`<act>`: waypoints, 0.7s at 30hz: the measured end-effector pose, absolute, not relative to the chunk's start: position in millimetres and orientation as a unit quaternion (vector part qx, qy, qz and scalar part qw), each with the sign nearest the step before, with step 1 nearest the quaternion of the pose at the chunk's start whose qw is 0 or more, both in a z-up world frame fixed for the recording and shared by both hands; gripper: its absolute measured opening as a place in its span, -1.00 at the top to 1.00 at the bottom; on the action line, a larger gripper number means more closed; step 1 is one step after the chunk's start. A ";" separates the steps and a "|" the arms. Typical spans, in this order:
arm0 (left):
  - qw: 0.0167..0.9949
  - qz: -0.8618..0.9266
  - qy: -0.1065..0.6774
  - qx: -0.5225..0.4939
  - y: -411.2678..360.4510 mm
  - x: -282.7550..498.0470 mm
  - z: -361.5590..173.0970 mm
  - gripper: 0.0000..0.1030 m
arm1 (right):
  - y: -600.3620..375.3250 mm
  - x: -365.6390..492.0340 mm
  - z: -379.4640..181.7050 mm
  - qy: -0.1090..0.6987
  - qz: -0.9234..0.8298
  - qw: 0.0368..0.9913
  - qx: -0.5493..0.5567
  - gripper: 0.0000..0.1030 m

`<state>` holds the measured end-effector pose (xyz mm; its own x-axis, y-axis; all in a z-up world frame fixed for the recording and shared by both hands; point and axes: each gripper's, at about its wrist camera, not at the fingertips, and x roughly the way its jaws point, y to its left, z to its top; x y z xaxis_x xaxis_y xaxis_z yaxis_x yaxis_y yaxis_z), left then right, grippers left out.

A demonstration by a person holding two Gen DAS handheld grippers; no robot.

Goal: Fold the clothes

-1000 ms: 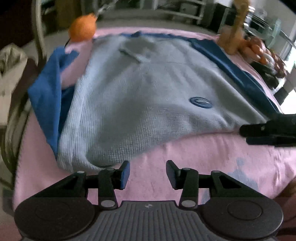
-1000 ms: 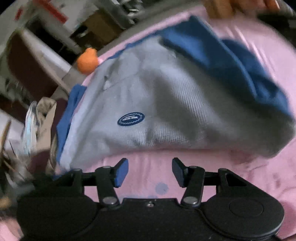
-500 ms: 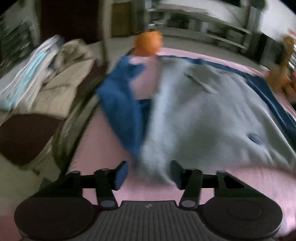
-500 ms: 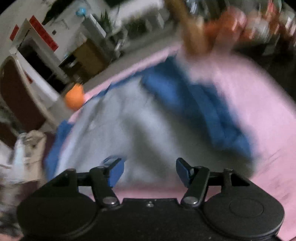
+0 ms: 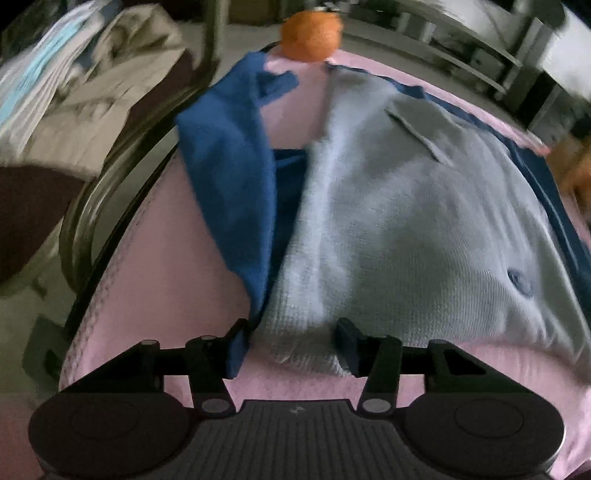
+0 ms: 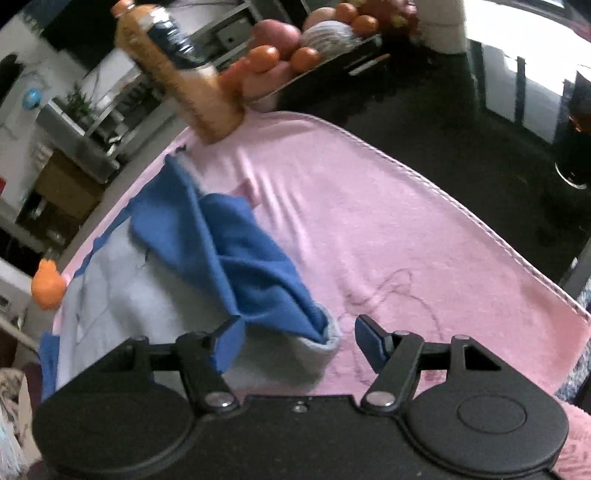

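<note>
A light grey knit top [image 5: 406, 229] with blue sleeves lies flat on a pink towel [image 5: 155, 295]. Its left blue sleeve [image 5: 229, 177] is folded along the left side. My left gripper [image 5: 291, 343] is open, its fingers either side of the top's near left hem corner. In the right wrist view the same grey top [image 6: 147, 295] has its right blue sleeve [image 6: 229, 251] folded over it. My right gripper [image 6: 299, 339] is open, with the near right hem corner between its fingers.
An orange ball [image 5: 310, 29] sits at the towel's far edge. A juice bottle [image 6: 177, 70] and a tray of fruit [image 6: 303, 48] stand at the far right. A heap of clothes [image 5: 74, 81] lies on a chair to the left. The dark table [image 6: 461, 147] surrounds the towel.
My left gripper has swung left to the top's near left corner. My right gripper has swung right to the near right corner. Both stay open.
</note>
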<state>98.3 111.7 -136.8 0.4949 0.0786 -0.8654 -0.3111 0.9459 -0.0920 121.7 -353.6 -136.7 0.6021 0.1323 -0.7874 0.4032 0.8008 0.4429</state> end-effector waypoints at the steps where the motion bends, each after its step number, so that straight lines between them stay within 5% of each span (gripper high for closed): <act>1: 0.859 0.111 0.488 -0.103 108.2 99.7 -137.2 0.06 | -352.3 122.6 -140.0 0.447 -0.075 0.838 0.303 -0.18; 3: 0.864 0.109 0.485 -0.077 103.0 103.1 -138.6 0.06 | -349.3 124.7 -146.7 0.464 -0.065 0.832 0.297 0.17; 5: 0.870 0.111 0.477 -0.060 99.0 104.2 -136.3 0.58 | -340.5 128.9 -149.9 0.473 -0.069 0.837 0.264 0.53; 7: 0.872 0.112 0.474 -0.040 95.2 104.8 -130.8 0.61 | -334.8 128.9 -144.5 0.465 -0.071 0.848 0.244 0.64; 21: 0.895 0.075 0.410 -0.160 163.8 173.2 -1.6 0.66 | -347.8 165.5 -3.7 0.365 0.045 0.843 0.393 0.70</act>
<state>173.2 163.8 -1.6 0.6526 0.0036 -0.7577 -0.2657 0.9376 -0.2244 165.5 -347.8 -3.7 0.7301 0.3621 -0.5796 0.2108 0.6874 0.6950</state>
